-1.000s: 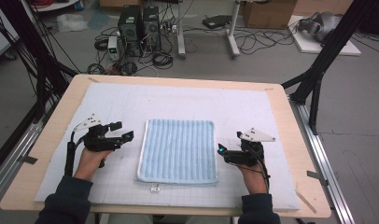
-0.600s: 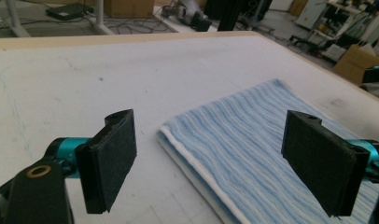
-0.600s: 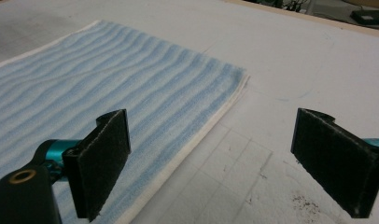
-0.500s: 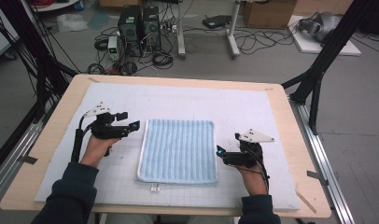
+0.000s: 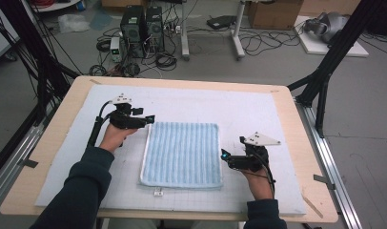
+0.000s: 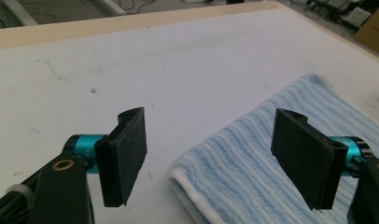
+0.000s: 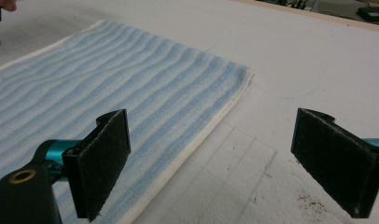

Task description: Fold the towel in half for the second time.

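A folded blue striped towel [image 5: 182,152] with a white hem lies flat in the middle of a white mat [image 5: 249,112]. My left gripper [image 5: 147,119] hovers at the towel's far left corner, jaws wide open and empty. In the left gripper view that gripper [image 6: 213,154] straddles the towel's corner [image 6: 234,163], which lies between and just below the pads. My right gripper [image 5: 225,156] sits at the towel's right edge near the front, open and empty. In the right gripper view it [image 7: 220,158] spans the towel's hem, with the towel [image 7: 131,84] stretching away to the left.
The mat covers a wooden table [image 5: 296,124] with black frame posts at both sides. Computer towers [image 5: 141,24] and cables lie on the floor beyond the far edge. A small white tag [image 5: 157,192] lies in front of the towel.
My left gripper has moved forward and rightward, from beside the towel's left edge to its far left corner. The right gripper has hardly shifted. The towel lies as before.
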